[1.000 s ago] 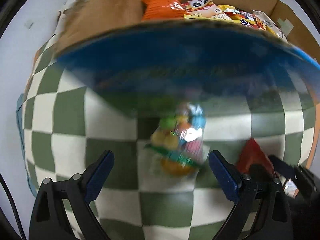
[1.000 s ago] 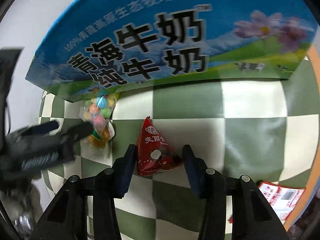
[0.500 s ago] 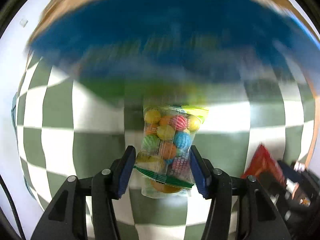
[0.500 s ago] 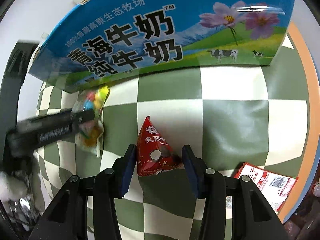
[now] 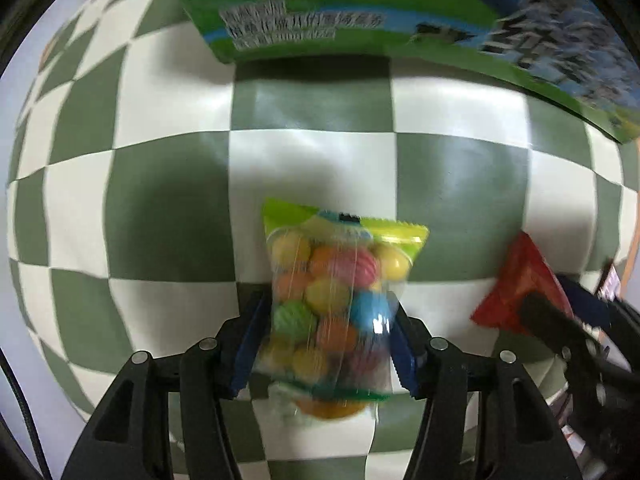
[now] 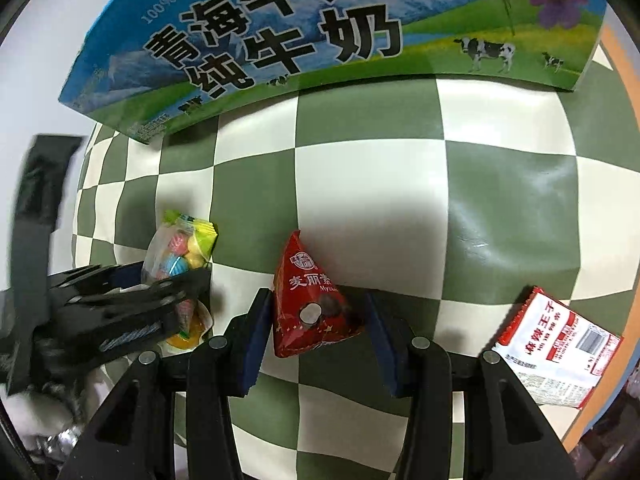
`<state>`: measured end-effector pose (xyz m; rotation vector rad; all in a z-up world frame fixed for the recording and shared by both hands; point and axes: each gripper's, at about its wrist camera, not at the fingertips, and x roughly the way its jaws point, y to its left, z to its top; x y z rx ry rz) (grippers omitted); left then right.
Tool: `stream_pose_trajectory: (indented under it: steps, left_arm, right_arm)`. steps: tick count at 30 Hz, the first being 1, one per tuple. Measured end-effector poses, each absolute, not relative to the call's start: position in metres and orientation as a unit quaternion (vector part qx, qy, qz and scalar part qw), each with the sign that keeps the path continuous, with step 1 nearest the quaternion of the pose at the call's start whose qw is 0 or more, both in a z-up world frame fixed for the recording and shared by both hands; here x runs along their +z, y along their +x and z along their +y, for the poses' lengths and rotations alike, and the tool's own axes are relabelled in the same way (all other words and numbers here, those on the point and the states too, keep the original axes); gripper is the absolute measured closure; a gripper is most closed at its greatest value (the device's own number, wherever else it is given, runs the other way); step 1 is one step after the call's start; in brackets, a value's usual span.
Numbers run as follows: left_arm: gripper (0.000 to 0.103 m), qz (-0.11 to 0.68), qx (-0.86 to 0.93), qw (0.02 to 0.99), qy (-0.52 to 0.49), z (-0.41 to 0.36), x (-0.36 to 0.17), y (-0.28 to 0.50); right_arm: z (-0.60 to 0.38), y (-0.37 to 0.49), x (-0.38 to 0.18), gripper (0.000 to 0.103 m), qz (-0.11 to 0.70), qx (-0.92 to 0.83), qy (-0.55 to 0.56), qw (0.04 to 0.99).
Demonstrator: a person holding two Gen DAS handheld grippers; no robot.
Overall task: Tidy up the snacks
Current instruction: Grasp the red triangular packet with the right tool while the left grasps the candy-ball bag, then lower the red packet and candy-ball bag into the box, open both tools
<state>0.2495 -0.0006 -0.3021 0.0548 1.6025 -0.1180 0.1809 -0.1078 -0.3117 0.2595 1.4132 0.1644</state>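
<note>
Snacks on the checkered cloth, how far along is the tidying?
Nothing visibly boxed yet. In hand: the left gripper grips the candy bag, its jaws easing open slightly; the right gripper grips the red triangular pouch. Left: the red-and-white packet beside the milk carton.

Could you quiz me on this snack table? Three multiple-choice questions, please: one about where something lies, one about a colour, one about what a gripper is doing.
1. Where is the white and red packet?
A. right of the red triangular pouch
B. on top of the milk carton box
C. under the candy bag

2. What colours is the checked cloth?
A. blue and yellow
B. green and white
C. red and black

3. What sits between the left gripper fingers?
A. nothing
B. the box
C. the candy bag

Answers: 1 A, it lies at the right edge. 2 B, the squares show it. 3 C, the pads flank the bag.
</note>
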Motion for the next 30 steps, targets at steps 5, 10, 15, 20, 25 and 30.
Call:
stream_pose_trajectory:
  steps: [5,10,15,20,25,30]
  left_arm:
    - [0.057,0.704,-0.043,0.709,0.016,-0.010,-0.297,0.247]
    - [0.058,0.689,-0.051,0.723,0.014,-0.023,-0.276,0.235]
    - [0.058,0.664,-0.077,0.744,-0.015,-0.017,-0.230,0.222]
    - [0.058,0.628,-0.112,0.769,-0.052,-0.022,-0.166,0.247]
    - [0.058,0.592,-0.144,0.790,-0.066,-0.031,-0.109,0.303]
    - [0.058,0.588,-0.144,0.794,-0.056,-0.051,-0.097,0.374]
  right_arm:
    - [-0.102,0.185,-0.316,0.054,0.643,0.075,0.125,0.751]
    - [-0.100,0.178,-0.305,0.055,0.631,0.083,0.123,0.762]
    - [-0.119,0.173,-0.279,0.055,0.612,0.092,0.148,0.771]
    - [-0.137,0.170,-0.231,0.055,0.577,0.108,0.173,0.791]
    - [-0.162,0.185,-0.161,0.055,0.516,0.116,0.194,0.826]
    - [-0.180,0.239,-0.117,0.055,0.475,0.100,0.176,0.857]
